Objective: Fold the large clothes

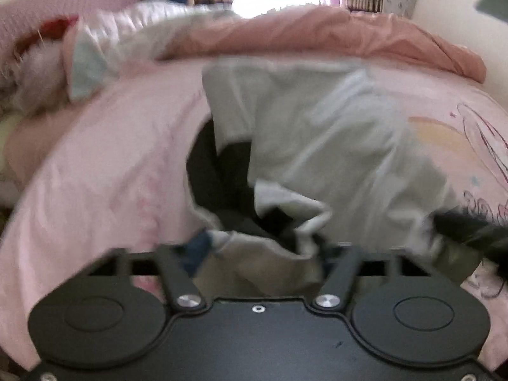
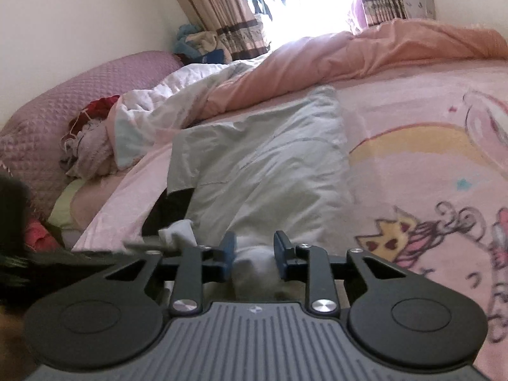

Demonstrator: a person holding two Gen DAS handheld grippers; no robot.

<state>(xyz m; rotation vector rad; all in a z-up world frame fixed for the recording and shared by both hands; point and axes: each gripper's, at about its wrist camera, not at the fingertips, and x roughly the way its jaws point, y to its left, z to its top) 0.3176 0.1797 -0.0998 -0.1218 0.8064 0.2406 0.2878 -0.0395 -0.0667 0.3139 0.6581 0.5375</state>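
- Right claw (image 2: 254,249): blue pads narrowed onto a bunched white fold of the pale garment (image 2: 263,165), cloth filling the gap between them; reads as a grip on its near hem.
- Left claw (image 1: 257,247): picture blurred, fingertips half buried in crumpled cloth; near edge of the same pale garment (image 1: 317,133) gathered between the fingers, a blue pad (image 1: 198,250) showing at one side; pinched or only straddled, cannot tell.
- Just beyond both claws: garment spread away across the pink bedsheet (image 2: 412,146), dark lining (image 2: 171,209) exposed along its left edge, far end reaching toward the peach duvet (image 2: 349,54).
- Handling, as a judgement: soft, light, floppy; sure to sag and crease between the two hold points, likely to slide easily over the sheet. Best taken at hem corners or seams, through both layers, with even tension between the claws.
- Pose: both claws angled downward at the bed, side by side at the near hem, right claw glimpsed at the right edge of the left view.
- Farther off: quilted headboard (image 2: 47,127) to the left, curtains (image 2: 222,9) and bright window ahead.
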